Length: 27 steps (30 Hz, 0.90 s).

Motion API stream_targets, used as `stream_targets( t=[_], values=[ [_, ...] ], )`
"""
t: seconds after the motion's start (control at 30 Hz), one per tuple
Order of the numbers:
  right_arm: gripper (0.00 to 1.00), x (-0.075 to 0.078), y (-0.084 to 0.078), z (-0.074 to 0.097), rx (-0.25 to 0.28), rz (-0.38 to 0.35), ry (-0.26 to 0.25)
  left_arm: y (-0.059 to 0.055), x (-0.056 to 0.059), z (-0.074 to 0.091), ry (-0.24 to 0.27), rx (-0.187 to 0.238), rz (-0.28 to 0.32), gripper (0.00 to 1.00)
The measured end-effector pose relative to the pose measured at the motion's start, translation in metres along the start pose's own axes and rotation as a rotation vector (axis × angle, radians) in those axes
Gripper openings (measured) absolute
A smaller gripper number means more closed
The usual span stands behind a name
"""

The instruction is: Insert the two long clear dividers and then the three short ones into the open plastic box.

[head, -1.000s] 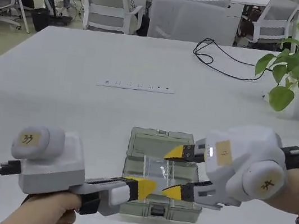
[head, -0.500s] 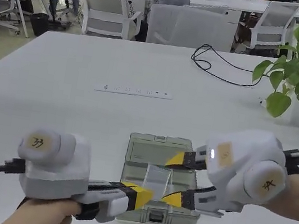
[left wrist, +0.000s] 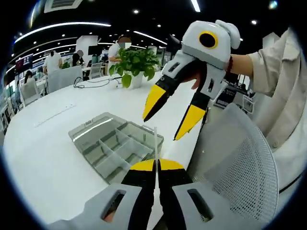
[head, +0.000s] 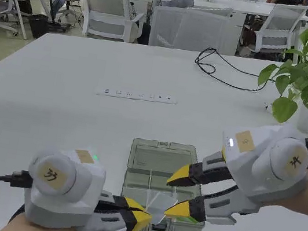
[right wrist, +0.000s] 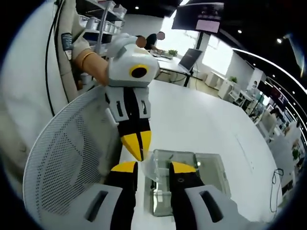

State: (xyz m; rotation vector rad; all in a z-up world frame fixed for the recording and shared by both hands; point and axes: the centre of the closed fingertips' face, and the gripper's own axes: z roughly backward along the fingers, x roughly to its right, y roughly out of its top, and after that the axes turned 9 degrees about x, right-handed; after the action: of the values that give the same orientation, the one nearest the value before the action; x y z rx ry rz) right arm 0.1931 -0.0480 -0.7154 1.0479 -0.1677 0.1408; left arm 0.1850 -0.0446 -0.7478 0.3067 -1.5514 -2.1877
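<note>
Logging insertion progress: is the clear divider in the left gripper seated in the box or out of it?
Out. The left gripper is shut on the divider, holding it over the box's near edge, not down in a slot.

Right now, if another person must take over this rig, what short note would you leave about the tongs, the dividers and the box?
Left tongs: shut on one clear divider, held above the near edge of the box.
Right tongs: open, with one tip on each side of that divider, not gripping it.
Box: open, with its lid lying back.
Done: some dividers already stand inside and form compartments. I cannot tell the exact count.
Left: seat the held divider in its slots, then add any that are missing.
</note>
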Motion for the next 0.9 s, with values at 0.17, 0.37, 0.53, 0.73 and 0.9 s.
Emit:
stream_targets(
  t=[0.17, 0.37, 0.53, 0.73, 0.9],
  values=[
    [0.21, -0.013, 0.001, -0.002, 0.01, -0.016, 0.077, -0.002, 0.004, 0.0, -0.031, -0.018, -0.083, 0.0],
    [0.17, -0.024, 0.0, -0.003, 0.015, -0.023, 0.135, -0.005, 0.014, 0.001, -0.09, -0.032, -0.129, 0.0],
    [0.14, -0.03, -0.002, -0.002, 0.018, -0.044, 0.164, -0.004, 0.021, 0.002, -0.136, -0.022, -0.16, 0.0],
    [0.11, -0.039, -0.004, -0.001, 0.024, -0.07, 0.204, -0.005, 0.03, 0.001, -0.179, -0.018, -0.16, 0.0],
    [0.09, -0.046, -0.006, 0.0, 0.025, -0.103, 0.236, -0.005, 0.034, 0.002, -0.193, -0.014, -0.168, 0.0]
  ],
)
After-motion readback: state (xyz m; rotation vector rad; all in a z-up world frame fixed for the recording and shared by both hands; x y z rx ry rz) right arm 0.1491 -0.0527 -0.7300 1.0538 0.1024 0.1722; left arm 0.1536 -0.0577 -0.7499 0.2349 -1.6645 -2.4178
